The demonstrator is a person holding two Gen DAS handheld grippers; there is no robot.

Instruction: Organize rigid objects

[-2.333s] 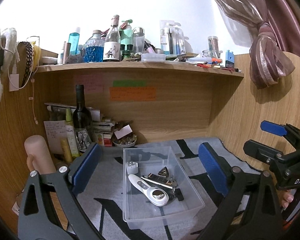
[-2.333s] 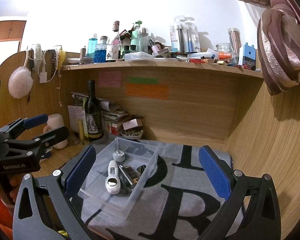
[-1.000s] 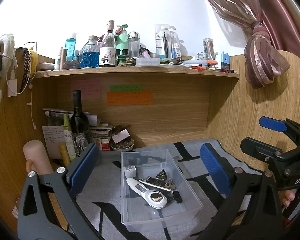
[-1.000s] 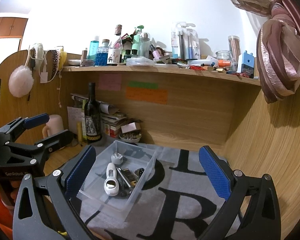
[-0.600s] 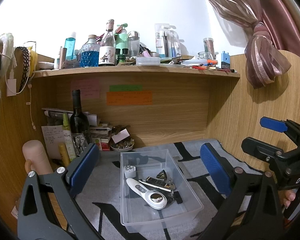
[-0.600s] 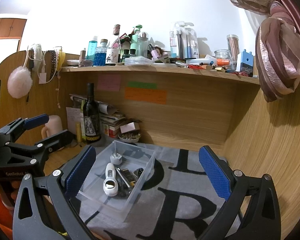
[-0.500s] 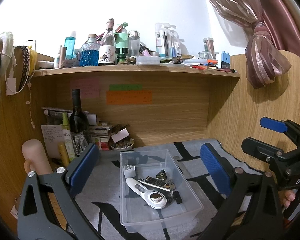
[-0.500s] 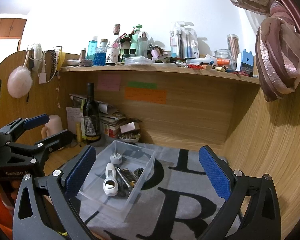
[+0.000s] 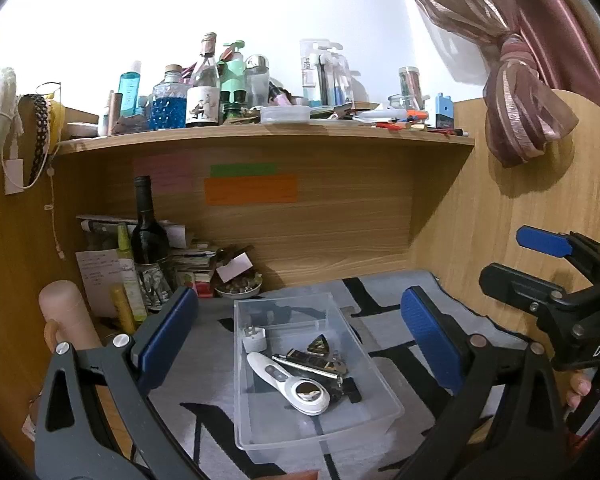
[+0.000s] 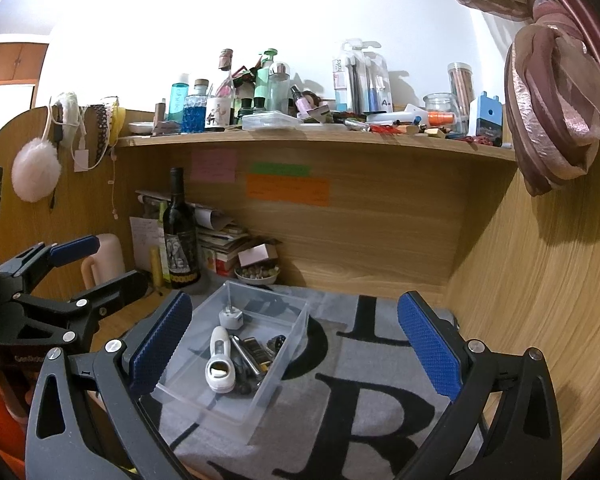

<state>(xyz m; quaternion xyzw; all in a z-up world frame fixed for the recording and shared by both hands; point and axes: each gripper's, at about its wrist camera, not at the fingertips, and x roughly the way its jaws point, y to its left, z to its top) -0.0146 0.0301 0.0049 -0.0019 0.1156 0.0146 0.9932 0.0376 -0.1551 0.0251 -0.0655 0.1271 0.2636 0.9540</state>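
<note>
Wooden desk walls and a cluttered shelf (image 9: pixel 260 136) of bottles close in this nook, with a grey mat (image 10: pixel 360 380) bearing big black letters spread over the desktop. On the mat sits a clear plastic bin (image 9: pixel 364 364), and in it lie a white handheld device (image 9: pixel 296 388), a white plug adapter (image 9: pixel 255 338) and a heap of small dark metal bits (image 9: pixel 320 360). The left gripper (image 9: pixel 300 336) hangs above the bin with its blue-padded jaws spread wide, the bin lying between them and nothing held. The right gripper (image 10: pixel 292 340) has its jaws just as wide apart and empty; the bin lies nearer its left jaw, the bare mat ahead of the right one. A dark wine bottle (image 10: pixel 179 236) stands at the back, beyond the left jaws.
</note>
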